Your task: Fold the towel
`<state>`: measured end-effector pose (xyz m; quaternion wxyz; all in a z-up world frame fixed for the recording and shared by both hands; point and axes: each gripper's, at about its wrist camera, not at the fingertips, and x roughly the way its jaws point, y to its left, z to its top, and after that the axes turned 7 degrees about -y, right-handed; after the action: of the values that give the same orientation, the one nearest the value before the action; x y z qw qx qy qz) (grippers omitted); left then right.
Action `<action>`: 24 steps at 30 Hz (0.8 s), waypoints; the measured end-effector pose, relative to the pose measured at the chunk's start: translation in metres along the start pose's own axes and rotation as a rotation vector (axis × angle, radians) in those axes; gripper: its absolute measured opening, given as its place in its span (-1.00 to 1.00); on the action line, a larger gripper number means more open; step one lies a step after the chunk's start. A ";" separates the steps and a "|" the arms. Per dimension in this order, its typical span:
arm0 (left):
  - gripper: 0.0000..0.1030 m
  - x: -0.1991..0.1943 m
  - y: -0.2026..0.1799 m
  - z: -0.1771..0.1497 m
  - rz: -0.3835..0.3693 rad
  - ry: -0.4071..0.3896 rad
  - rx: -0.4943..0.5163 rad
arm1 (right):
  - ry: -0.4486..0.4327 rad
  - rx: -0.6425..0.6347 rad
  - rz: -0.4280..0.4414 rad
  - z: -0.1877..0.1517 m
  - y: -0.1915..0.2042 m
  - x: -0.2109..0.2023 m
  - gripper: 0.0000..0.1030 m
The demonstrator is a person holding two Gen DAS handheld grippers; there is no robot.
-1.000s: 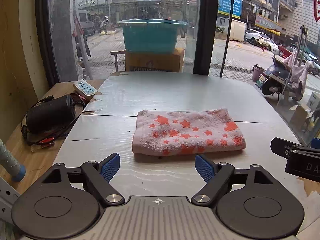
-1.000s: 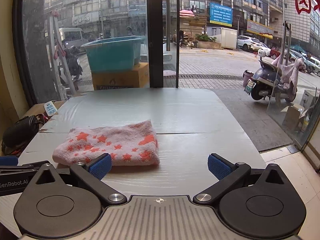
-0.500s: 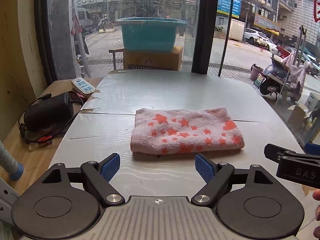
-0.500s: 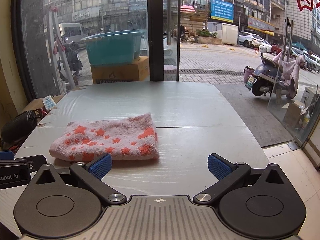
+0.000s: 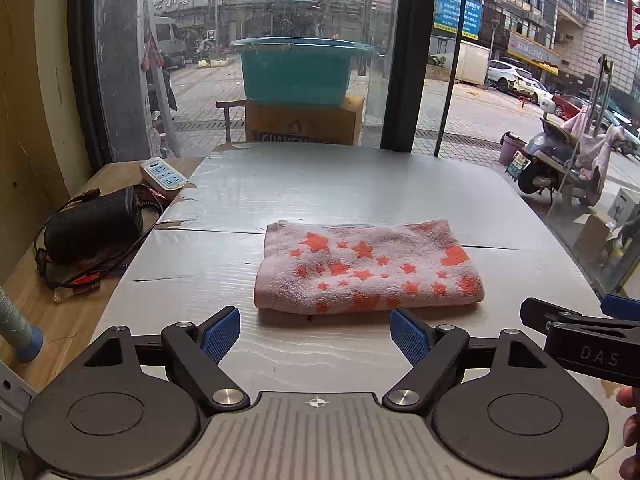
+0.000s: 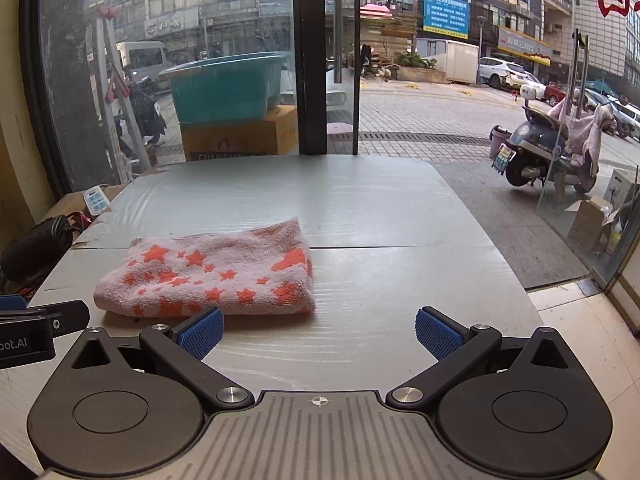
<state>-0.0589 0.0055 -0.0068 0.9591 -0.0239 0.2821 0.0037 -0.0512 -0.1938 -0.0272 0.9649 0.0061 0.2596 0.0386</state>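
Blue-padded left gripper [image 5: 315, 334] before towel [image 5: 368, 266]

I work in a street-front shop. Beyond my jaws, a glass front [image 6: 400, 80] shows pavement, a parked scooter [image 6: 536, 152] and signboards [image 6: 445, 14].

The left gripper [image 5: 315, 335] pointed forward and downward, its blue-padded fingers [image 5: 221, 334] spread wide with nothing between them. The right gripper [image 6: 319, 337] was angled the same way, its fingers [image 6: 438, 337] also wide apart and empty. The two were side by side, each one's tip showing at the edge of the other's view. Fingertips of a hand [image 5: 629, 436] showed beneath the right gripper.
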 end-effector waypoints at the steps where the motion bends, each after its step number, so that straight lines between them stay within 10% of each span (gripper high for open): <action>1: 0.63 0.000 -0.001 0.000 -0.004 -0.002 0.002 | 0.002 0.001 0.000 0.000 -0.001 0.000 1.00; 24: 0.63 0.006 0.000 -0.003 -0.061 0.013 -0.005 | 0.012 -0.003 0.003 -0.002 -0.001 0.004 1.00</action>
<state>-0.0553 0.0056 -0.0130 0.9568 -0.0349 0.2875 -0.0250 -0.0491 -0.1945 -0.0312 0.9633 0.0046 0.2651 0.0406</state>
